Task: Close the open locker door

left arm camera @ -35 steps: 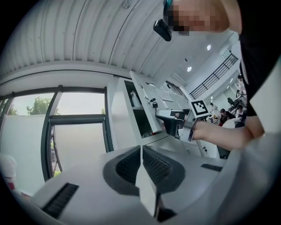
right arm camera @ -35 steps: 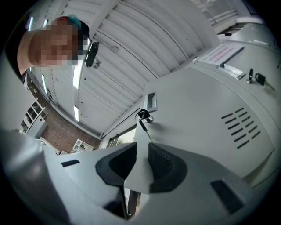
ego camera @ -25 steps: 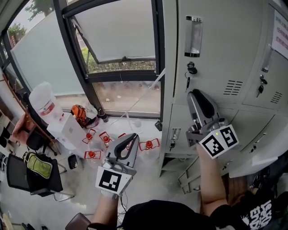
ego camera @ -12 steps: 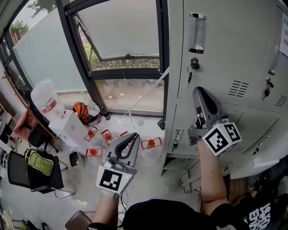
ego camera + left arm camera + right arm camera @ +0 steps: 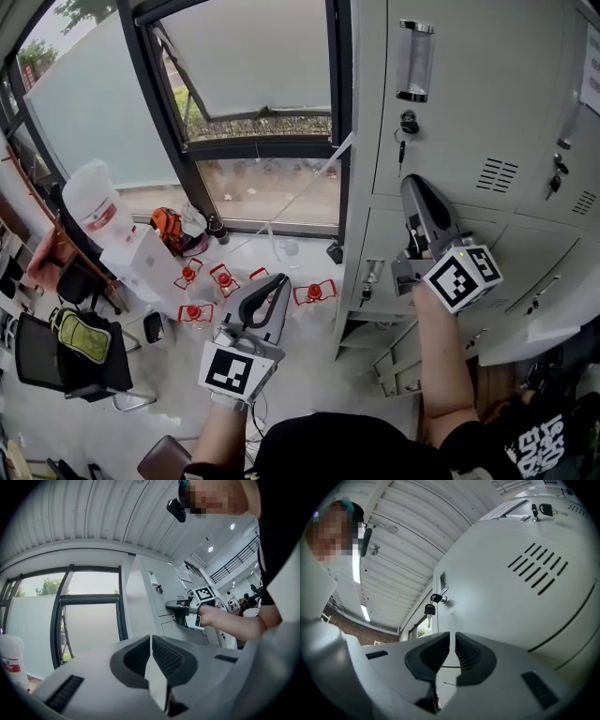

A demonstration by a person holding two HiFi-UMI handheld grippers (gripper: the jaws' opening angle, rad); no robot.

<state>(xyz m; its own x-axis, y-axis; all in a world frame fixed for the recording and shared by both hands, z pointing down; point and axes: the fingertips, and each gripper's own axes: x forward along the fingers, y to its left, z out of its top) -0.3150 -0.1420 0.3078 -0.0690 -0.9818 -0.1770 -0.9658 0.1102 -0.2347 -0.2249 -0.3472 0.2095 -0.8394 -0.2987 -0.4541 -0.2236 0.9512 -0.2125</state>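
Left of you, a water jug (image 5: 89, 202) stands by the window (image 5: 244, 66), near an orange bag (image 5: 167, 230); red-topped items (image 5: 197, 312) dot the floor (image 5: 309, 375).

Hardly any print here that I can read.

The paper notice (image 5: 590, 70) on the upper right locker (image 5: 562, 131) has red lines of print, but they are too small for me. The red label (image 5: 101, 223) on the white jug (image 5: 86, 197) is also too blurred. The white letters (image 5: 547, 441) on the black shirt (image 5: 497, 450) are cut by the edge and give no whole word. The cube (image 5: 230, 372) on my left tongs (image 5: 277, 284) and the cube (image 5: 461, 278) on my right tongs (image 5: 413, 185) show only black-and-white square patterns, not letters.
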